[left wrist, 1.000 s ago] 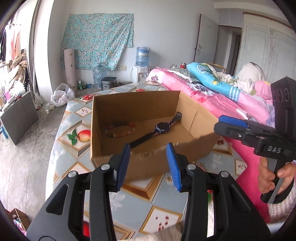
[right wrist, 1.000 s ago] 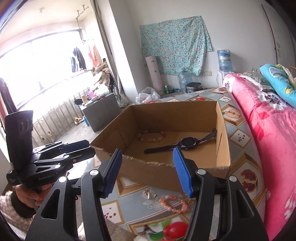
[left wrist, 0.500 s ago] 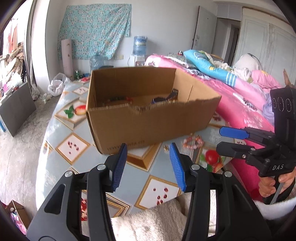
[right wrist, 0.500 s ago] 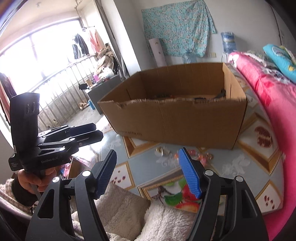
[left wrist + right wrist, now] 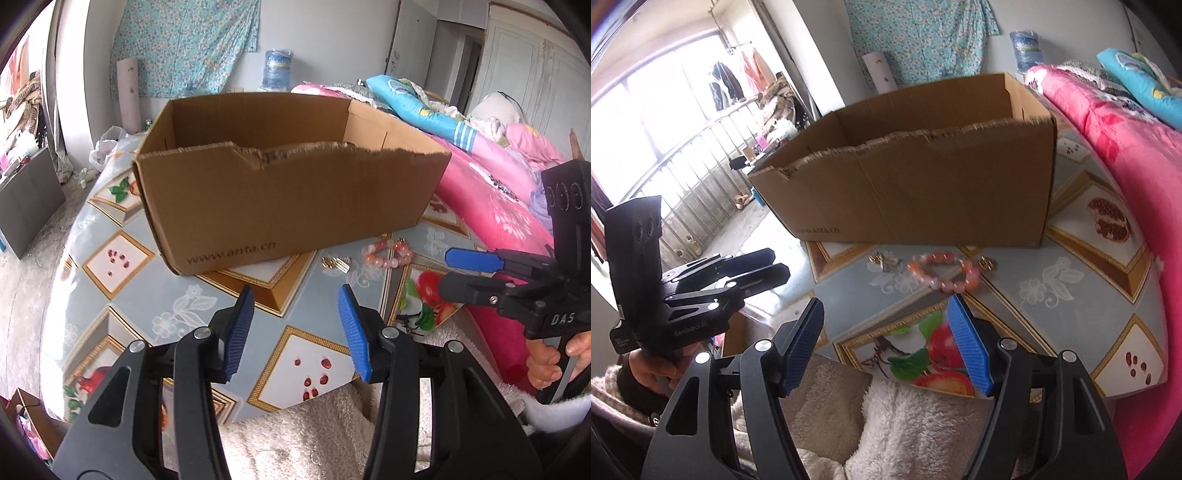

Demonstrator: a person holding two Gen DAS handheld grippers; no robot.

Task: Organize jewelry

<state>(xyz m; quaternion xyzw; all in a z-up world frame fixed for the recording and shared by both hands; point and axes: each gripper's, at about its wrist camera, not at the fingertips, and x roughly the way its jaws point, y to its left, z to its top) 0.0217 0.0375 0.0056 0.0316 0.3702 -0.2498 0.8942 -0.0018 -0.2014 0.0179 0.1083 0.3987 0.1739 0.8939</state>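
left tongs (image 5: 297, 328) wide, empty | right tongs (image 5: 886, 341) wide, empty

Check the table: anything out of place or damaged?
Yes. The box has a ragged, torn top edge, and a pink bracelet plus small gold pieces lie loose on the table in front of it.

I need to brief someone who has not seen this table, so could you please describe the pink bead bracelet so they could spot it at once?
Start at the big open cardboard box on the patterned tablecloth. On the cloth just in front of its near wall lies the pink bead bracelet, ahead of the open right gripper. It is a ring of round pink and orange beads, far larger than the small gold trinkets on either side.
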